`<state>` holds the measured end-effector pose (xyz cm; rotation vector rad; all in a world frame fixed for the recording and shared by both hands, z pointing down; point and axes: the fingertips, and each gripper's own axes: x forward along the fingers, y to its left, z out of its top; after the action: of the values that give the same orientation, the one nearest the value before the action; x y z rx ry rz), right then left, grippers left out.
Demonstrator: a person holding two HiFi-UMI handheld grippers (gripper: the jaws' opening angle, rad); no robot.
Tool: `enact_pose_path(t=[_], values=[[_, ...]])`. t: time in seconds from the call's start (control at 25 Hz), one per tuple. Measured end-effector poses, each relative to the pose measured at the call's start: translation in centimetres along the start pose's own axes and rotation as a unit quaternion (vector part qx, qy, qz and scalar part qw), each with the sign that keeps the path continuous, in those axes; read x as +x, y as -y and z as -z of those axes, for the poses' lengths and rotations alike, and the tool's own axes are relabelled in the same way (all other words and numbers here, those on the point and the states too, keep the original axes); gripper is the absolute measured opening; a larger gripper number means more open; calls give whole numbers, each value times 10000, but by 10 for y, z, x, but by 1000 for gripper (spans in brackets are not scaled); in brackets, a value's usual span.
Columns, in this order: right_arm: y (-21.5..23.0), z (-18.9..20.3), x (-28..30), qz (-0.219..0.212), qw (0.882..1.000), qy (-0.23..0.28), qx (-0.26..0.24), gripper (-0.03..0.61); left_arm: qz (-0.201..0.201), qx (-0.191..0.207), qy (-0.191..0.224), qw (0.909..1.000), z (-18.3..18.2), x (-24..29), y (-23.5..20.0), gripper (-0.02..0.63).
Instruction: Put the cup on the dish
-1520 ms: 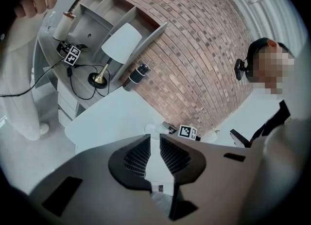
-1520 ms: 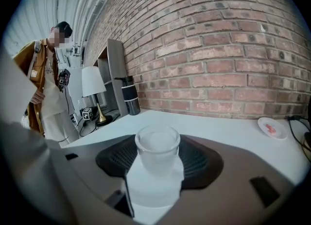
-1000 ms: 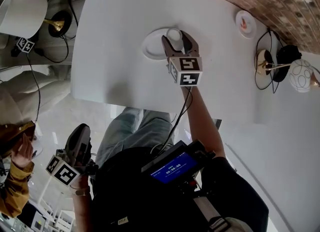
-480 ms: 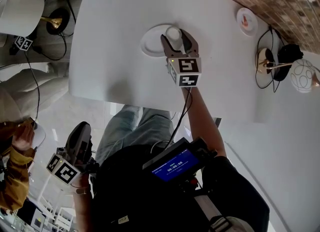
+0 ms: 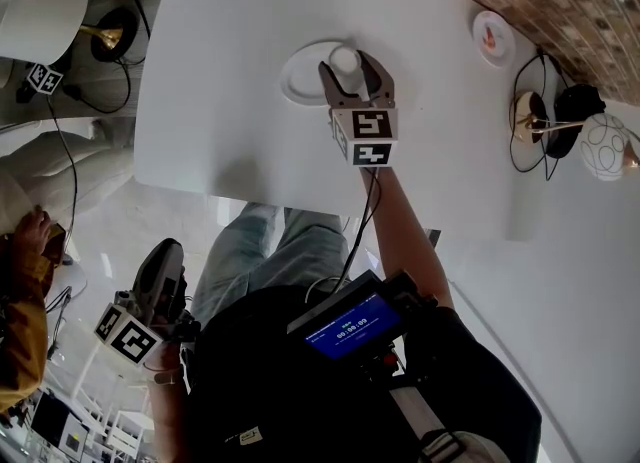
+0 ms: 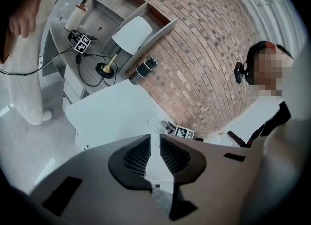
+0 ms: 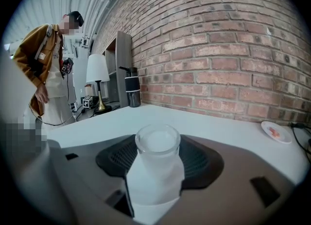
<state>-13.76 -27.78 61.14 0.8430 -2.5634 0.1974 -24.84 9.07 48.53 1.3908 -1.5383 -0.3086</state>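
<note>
A small frosted white cup (image 5: 345, 59) sits between the jaws of my right gripper (image 5: 352, 71), at the right rim of a round white dish (image 5: 302, 79) on the white table (image 5: 220, 101). The right gripper view shows the cup (image 7: 156, 165) filling the gap between both pads, so the right gripper (image 7: 155, 175) is shut on it. I cannot tell whether the cup rests on the dish. My left gripper (image 5: 160, 273) hangs low beside the person's leg, off the table. Its jaws stand nearly together with nothing between them (image 6: 154, 153).
A small saucer with something red (image 5: 491, 39) lies at the table's far right. A white-shaded lamp (image 5: 40, 21) and cables stand left of the table, a round globe lamp (image 5: 605, 151) to the right. A dark tumbler (image 7: 132, 92) stands by the brick wall. A person (image 7: 46, 59) stands at the left.
My right gripper keeps the cup at the dish's right rim with hardly any shift. The person at the left edge has moved further out of the head view.
</note>
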Motion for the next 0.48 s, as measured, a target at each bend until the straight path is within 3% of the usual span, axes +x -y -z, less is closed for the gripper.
enact_pose_path(t=[0.48], values=[[-1, -1, 2, 24, 10000, 8, -65, 262, -63, -57, 132, 9999, 7, -12, 1, 61]])
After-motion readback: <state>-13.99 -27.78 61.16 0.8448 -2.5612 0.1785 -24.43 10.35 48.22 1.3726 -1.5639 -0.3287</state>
